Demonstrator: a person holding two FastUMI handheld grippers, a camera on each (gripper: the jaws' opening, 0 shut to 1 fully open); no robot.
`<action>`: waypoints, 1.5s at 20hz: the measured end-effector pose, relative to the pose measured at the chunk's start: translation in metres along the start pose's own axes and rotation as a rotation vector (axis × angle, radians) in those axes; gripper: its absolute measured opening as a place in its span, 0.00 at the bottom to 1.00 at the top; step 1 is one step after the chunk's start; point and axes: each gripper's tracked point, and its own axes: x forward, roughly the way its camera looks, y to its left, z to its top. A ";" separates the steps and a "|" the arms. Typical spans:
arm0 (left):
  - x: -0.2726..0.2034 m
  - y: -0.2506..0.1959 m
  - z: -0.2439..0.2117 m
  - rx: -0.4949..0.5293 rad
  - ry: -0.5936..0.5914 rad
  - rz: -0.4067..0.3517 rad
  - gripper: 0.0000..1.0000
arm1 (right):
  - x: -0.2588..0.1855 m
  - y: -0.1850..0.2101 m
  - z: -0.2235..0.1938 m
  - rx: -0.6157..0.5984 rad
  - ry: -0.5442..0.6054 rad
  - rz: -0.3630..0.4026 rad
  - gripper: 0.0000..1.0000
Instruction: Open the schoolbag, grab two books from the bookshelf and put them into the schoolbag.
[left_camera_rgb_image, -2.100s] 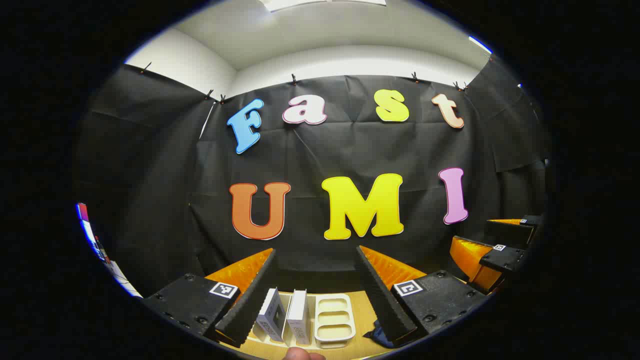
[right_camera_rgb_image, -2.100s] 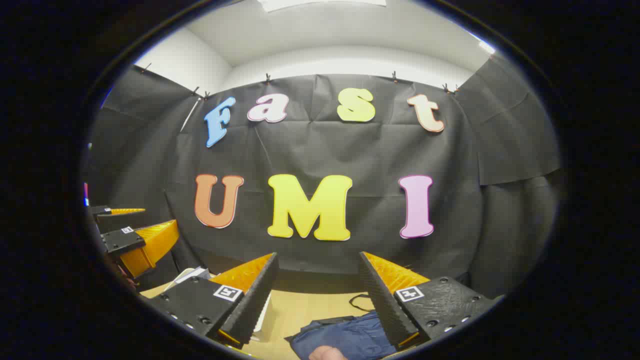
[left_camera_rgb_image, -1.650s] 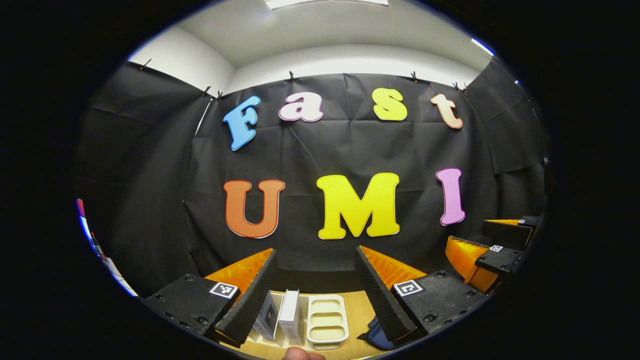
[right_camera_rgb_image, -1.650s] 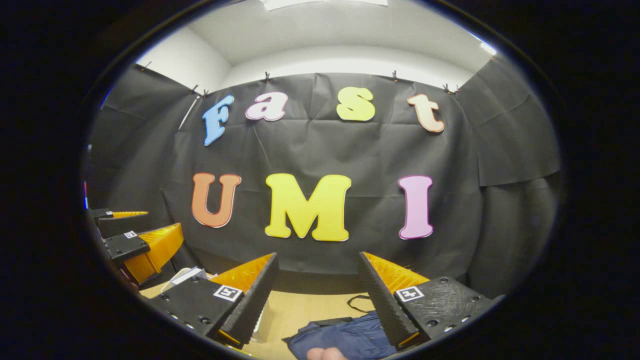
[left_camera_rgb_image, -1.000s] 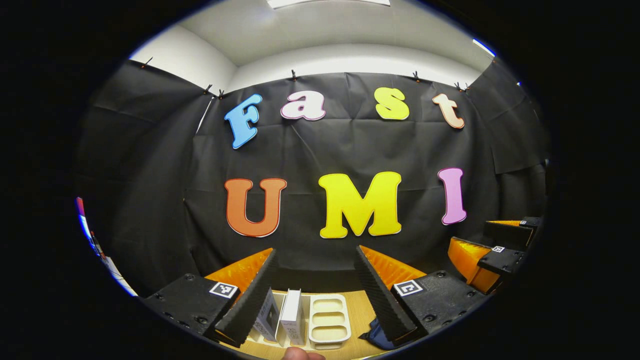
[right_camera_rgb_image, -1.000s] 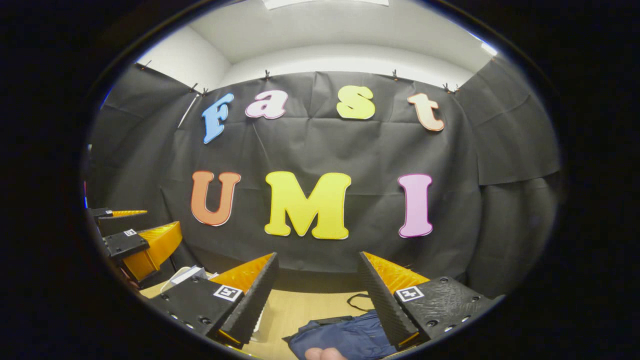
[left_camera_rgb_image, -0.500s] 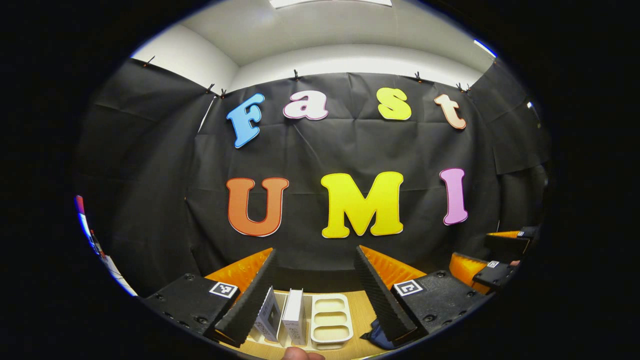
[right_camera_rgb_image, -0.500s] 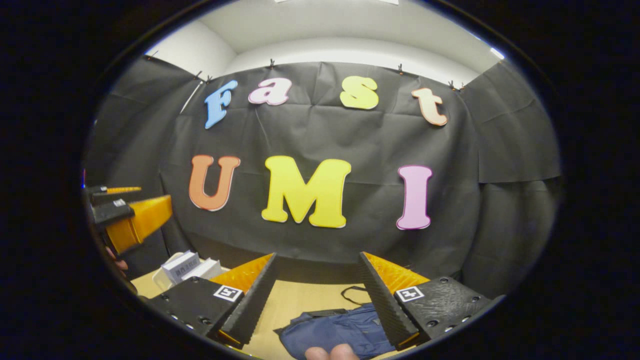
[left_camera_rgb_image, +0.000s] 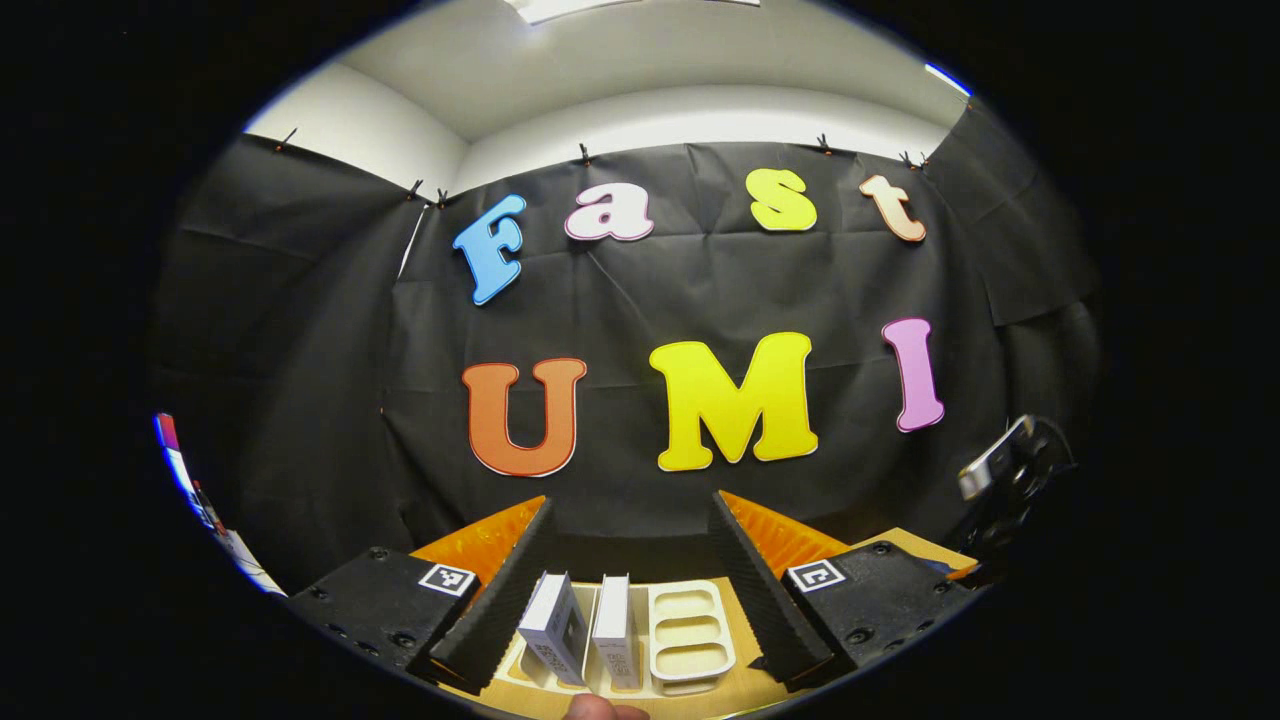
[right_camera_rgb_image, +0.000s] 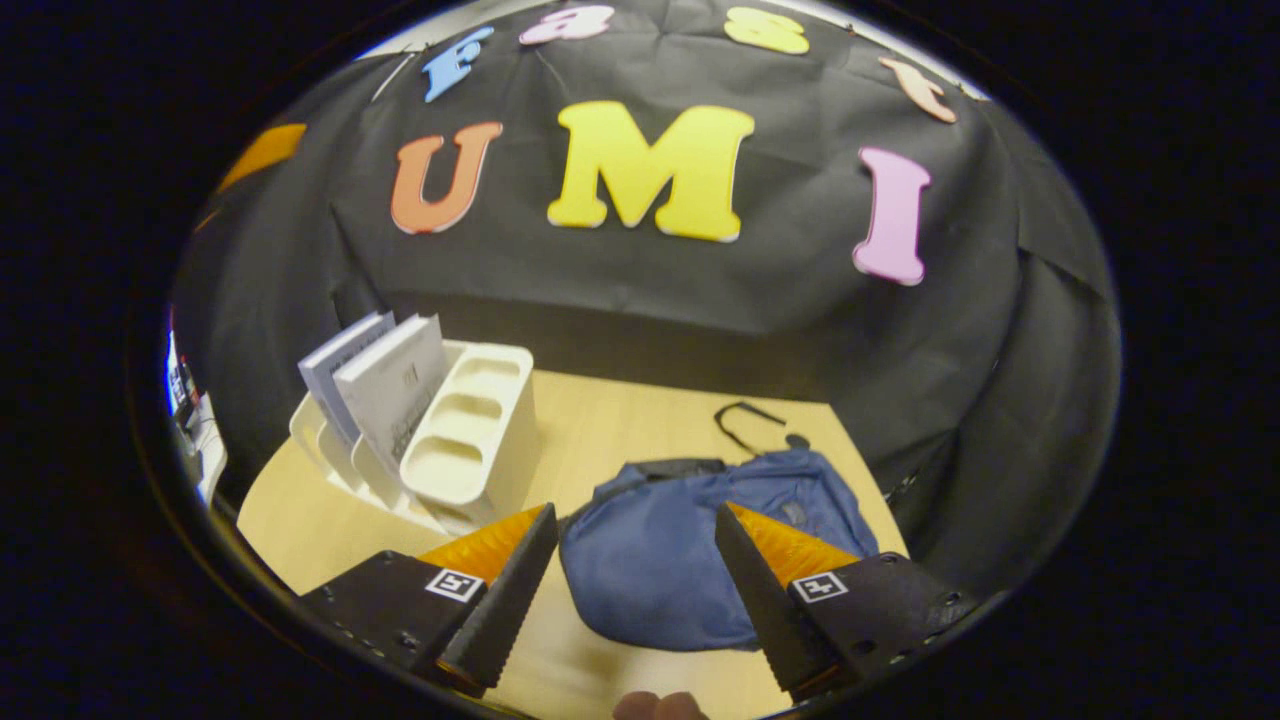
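Change: the right gripper (right_camera_rgb_image: 628, 578) has tipped down since half a second ago, so the right gripper view is now taking in the whole table top (right_camera_rgb_image: 620, 420) instead of mostly the wall; the left gripper (left_camera_rgb_image: 630, 585) is staying almost where it was.
Right gripper pose: it is hovering above the near edge of the schoolbag (right_camera_rgb_image: 700, 560), pointing down and forward, its fingers standing wide apart and gripping nothing.
Left gripper pose: it is held level and low, facing the bookshelf (left_camera_rgb_image: 690, 632), fingers spread wide and holding nothing.
Hands: a fingertip is peeking in at the bottom edge of each view.
Schoolbag: it is dark blue soft cloth, lying flat on the pale wooden table, right of the bookshelf, with a thin black loop (right_camera_rgb_image: 748, 420) at its far end; whether it is zipped, I cannot tell.
Books: two books (right_camera_rgb_image: 378, 385) with pale covers are standing side by side, leaning slightly, in the left slots of the bookshelf.
Bookshelf: it is a cream plastic rack whose right section is showing three hollow compartments.
Writing: the printing on the book covers is too small to read.
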 end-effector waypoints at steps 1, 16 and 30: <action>-0.003 0.001 -0.001 0.003 -0.003 0.000 0.97 | 0.007 0.004 -0.015 -0.014 0.063 0.005 0.96; -0.008 0.029 -0.023 0.022 0.029 0.044 0.97 | 0.100 0.037 -0.118 -0.136 0.516 -0.054 0.99; 0.005 0.039 -0.039 0.014 0.067 0.057 0.97 | 0.137 0.020 -0.138 -0.170 0.588 -0.198 0.99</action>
